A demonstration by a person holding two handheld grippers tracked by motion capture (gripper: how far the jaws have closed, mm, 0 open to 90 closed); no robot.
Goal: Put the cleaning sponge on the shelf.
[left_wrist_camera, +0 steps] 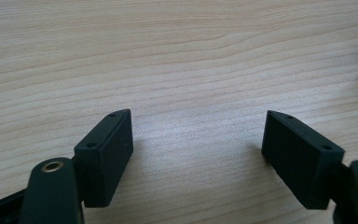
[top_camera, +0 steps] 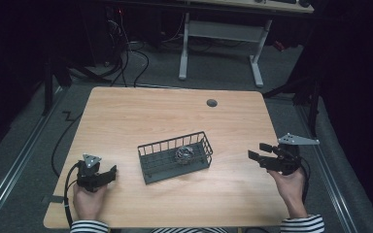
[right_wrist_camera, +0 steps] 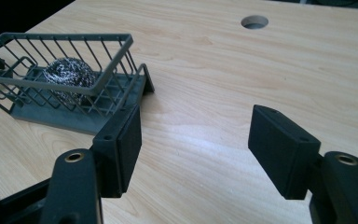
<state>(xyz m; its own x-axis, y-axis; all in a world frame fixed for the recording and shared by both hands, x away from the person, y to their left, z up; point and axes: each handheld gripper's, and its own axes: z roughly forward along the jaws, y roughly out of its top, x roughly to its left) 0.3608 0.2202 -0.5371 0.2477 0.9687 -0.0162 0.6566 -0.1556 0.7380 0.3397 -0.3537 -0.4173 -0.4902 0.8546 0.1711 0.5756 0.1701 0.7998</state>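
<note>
High view: a wire basket (top_camera: 175, 158) sits near the middle of the wooden table (top_camera: 141, 111). A shiny metal scrubber (top_camera: 184, 155) lies inside the basket, toward its right end. The left gripper (top_camera: 108, 173) rests on the table near the front left corner, held by the left hand (top_camera: 87, 199). It is a little way left of the basket and does not touch it. The right gripper (top_camera: 257, 151) is held by the right hand (top_camera: 291, 187) over the right edge of the table. It points left, toward the basket, and is well apart from it. A round hole (top_camera: 211, 103) is in the table farther back.

In the left gripper view, the jaws stand wide open. Just bare wood is between them.

In the right gripper view, the jaws are wide open too, with nothing in them. The basket (right_wrist_camera: 74, 79) is ahead on the left with the scrubber (right_wrist_camera: 69, 74) inside it. The hole (right_wrist_camera: 254, 21) is at the top.
</note>
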